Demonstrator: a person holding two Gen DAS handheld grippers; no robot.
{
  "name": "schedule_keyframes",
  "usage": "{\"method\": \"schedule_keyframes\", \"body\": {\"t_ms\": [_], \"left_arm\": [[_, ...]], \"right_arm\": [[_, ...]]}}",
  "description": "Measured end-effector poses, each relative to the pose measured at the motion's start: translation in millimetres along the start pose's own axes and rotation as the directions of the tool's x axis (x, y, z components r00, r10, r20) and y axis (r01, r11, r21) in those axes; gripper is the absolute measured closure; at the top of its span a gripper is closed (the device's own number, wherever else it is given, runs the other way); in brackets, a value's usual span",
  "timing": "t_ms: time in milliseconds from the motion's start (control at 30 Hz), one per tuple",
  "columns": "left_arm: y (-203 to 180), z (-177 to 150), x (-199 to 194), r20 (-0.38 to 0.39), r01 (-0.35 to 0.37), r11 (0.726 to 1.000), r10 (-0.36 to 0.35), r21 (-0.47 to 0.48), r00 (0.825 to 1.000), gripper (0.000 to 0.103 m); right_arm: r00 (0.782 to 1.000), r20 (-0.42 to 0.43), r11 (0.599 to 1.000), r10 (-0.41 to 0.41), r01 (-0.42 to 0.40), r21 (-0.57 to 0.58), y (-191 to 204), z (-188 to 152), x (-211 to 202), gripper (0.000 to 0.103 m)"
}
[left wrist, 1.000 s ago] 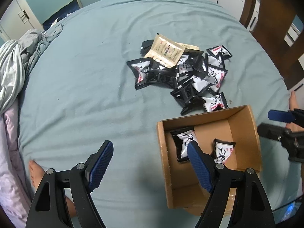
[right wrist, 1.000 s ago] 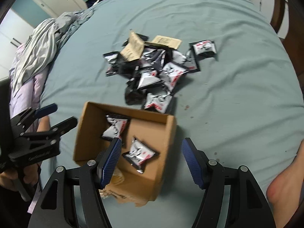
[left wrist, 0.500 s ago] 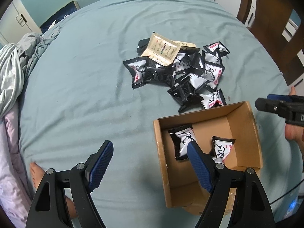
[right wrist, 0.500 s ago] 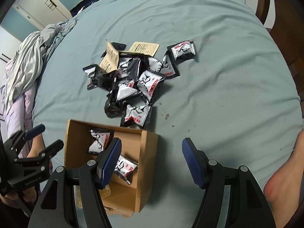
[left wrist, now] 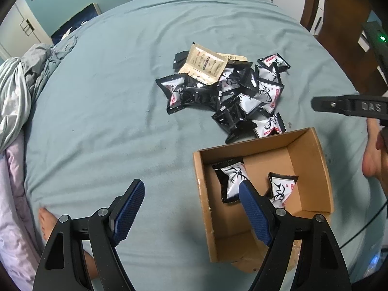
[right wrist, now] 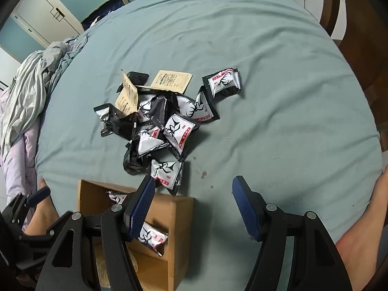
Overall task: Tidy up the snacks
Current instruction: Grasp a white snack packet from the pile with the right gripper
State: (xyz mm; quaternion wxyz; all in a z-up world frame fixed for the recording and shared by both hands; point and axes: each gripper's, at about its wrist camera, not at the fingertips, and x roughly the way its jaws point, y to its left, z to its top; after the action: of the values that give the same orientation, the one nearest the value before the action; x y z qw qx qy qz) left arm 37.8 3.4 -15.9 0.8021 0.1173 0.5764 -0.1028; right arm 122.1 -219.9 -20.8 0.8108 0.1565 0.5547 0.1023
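Note:
A heap of black-and-white snack packets (left wrist: pixel 242 97) (right wrist: pixel 167 123) lies mid-bed, with two tan sachets (left wrist: pixel 202 66) (right wrist: pixel 171 80) at its far edge. An open cardboard box (left wrist: pixel 201 194) (right wrist: pixel 179 208) sits just in front of the heap and holds two packets (left wrist: pixel 231 177) (left wrist: pixel 281 189). My left gripper (left wrist: pixel 191 208) hovers open above the box's left wall, nothing between its fingers. My right gripper (right wrist: pixel 192 198) is open and empty over the box's far right corner, near the closest packet (right wrist: pixel 166 169). It also shows at the right edge of the left wrist view, where its open fingers (left wrist: pixel 339 104) point toward the heap.
The teal bedsheet (left wrist: pixel 109 121) covers the whole surface. Crumpled grey and lilac bedding (left wrist: pixel 19 92) (right wrist: pixel 26 92) lies at the left. A dark wooden chair (left wrist: pixel 339 24) stands at the far right. The person's bare feet (left wrist: pixel 47 220) (right wrist: pixel 363 230) rest at the bed's near edge.
My right gripper has moved right and forward, from over the box's inside to its far right corner, nearer the heap. The left gripper has stayed in place.

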Motion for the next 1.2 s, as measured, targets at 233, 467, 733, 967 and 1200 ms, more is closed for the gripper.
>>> {"method": "schedule_keyframes", "body": {"t_ms": [233, 467, 733, 967, 1200], "left_arm": [[0, -3, 0, -0.008, 0.016, 1.000, -0.016, 0.001, 1.000, 0.022], [7, -6, 2, -0.019, 0.024, 1.000, -0.024, -0.019, 1.000, 0.022], [17, -6, 7, -0.029, 0.034, 0.998, -0.036, -0.047, 0.999, 0.022], [18, 0, 8, -0.018, 0.001, 0.999, -0.001, -0.034, 1.000, 0.022], [21, 11, 16, -0.016, -0.039, 0.999, 0.038, -0.036, 0.999, 0.022]], "right_arm": [[0.992, -0.124, 0.998, 0.020, -0.013, 0.059, 1, 17, 41, 0.038], [0.976, -0.215, 0.999, 0.018, -0.009, 0.043, 17, 37, 84, 0.038], [0.952, -0.306, 1.000, -0.029, 0.025, -0.019, 39, 31, 119, 0.038], [0.970, -0.242, 1.000, -0.027, 0.026, -0.004, 25, 35, 116, 0.047], [0.996, -0.074, 0.991, -0.057, 0.048, -0.123, 23, 42, 83, 0.076]]}}
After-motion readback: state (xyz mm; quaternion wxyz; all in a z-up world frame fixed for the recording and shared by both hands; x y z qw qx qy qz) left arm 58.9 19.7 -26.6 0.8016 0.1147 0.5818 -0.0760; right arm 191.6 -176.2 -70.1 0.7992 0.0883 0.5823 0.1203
